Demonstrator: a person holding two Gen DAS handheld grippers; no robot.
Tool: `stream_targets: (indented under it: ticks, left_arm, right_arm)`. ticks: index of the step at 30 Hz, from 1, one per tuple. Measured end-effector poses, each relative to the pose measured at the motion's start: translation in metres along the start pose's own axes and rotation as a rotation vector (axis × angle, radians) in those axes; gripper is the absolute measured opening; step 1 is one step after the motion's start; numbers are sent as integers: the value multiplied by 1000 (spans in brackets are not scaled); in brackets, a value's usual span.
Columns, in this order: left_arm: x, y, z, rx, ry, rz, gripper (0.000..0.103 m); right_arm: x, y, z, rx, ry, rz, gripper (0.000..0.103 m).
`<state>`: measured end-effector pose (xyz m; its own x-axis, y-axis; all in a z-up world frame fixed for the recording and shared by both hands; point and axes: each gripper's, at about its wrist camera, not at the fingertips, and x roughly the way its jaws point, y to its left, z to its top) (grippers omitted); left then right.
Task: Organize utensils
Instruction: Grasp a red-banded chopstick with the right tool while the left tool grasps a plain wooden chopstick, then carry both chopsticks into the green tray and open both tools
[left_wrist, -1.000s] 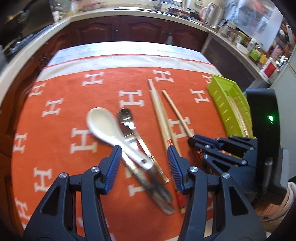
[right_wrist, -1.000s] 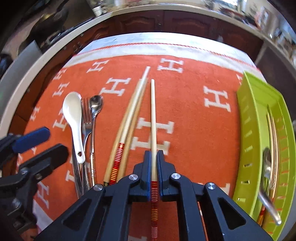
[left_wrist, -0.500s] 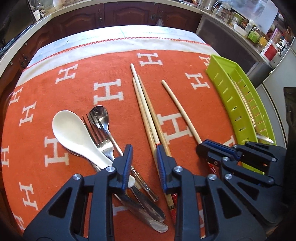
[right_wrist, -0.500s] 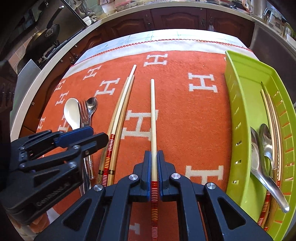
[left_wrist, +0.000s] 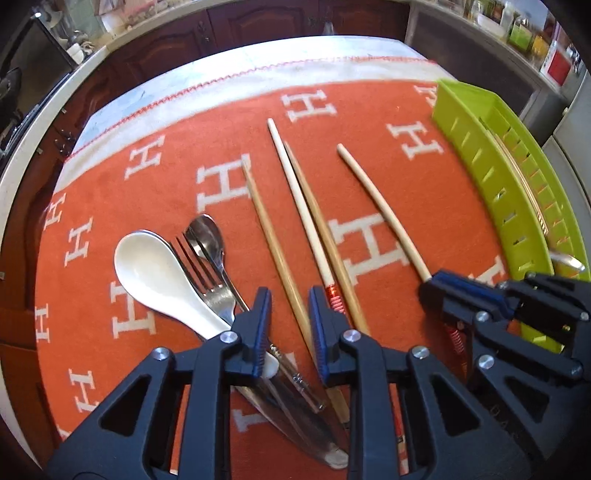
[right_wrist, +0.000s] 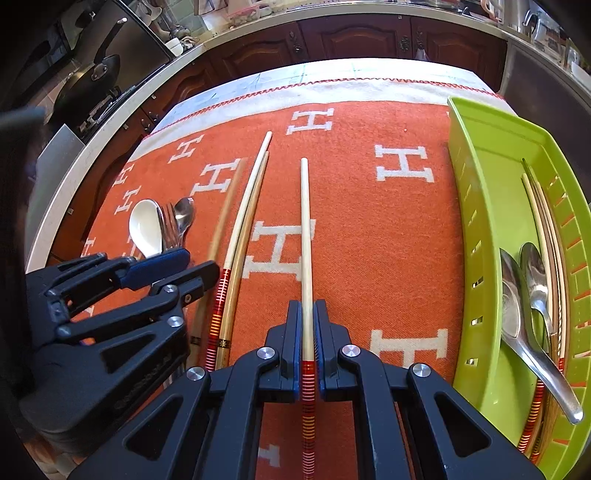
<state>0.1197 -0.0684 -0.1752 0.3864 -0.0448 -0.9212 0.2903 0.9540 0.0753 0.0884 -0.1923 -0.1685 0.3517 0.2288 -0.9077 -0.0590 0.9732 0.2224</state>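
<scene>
My right gripper (right_wrist: 306, 325) is shut on a pale chopstick (right_wrist: 305, 236) with a red-striped end, held above the orange cloth. My left gripper (left_wrist: 288, 321) straddles a darker chopstick (left_wrist: 275, 251); its pads stand a little apart from the stick, so it looks lifted but the grip is unclear. Two more chopsticks (left_wrist: 314, 236) lie side by side on the cloth. A white ceramic spoon (left_wrist: 159, 277), a fork (left_wrist: 201, 269) and a metal spoon (left_wrist: 207, 236) lie in a pile at the left. The green tray (right_wrist: 491, 236) at the right holds chopsticks and two metal spoons (right_wrist: 524, 306).
The orange cloth (right_wrist: 369, 229) with white H marks covers the table. Dark wood cabinets and a countertop run behind the table. A stove with pans (right_wrist: 92, 85) stands at the far left. The left gripper shows in the right wrist view (right_wrist: 177, 273).
My left gripper has narrowed around one dark chopstick, which now sits apart from the other two. My right gripper has risen slightly with its chopstick.
</scene>
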Motion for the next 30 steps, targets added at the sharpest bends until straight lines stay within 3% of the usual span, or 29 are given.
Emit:
stream_targets:
  ticks: [5, 9, 17, 26, 30]
  left_arm:
    - [0, 0, 1, 1, 6, 3, 20]
    - [0, -4, -1, -5, -4, -9, 7]
    - [-11, 12, -1, -142, 25, -99, 4]
    - [-76, -7, 10, -150, -42, -223, 4]
    - [-100, -37, 28, -123, -66, -295, 4]
  right_arm:
    - [-1, -1, -1, 5, -5, 7, 6]
    - [-2, 0, -2, -2, -10, 4, 6]
    - [-7, -11, -2, 86, 10, 85, 5]
    - [-65, -33, -4, 161, -72, 173, 5]
    - [-108, -56, -2, 191, -145, 154, 5]
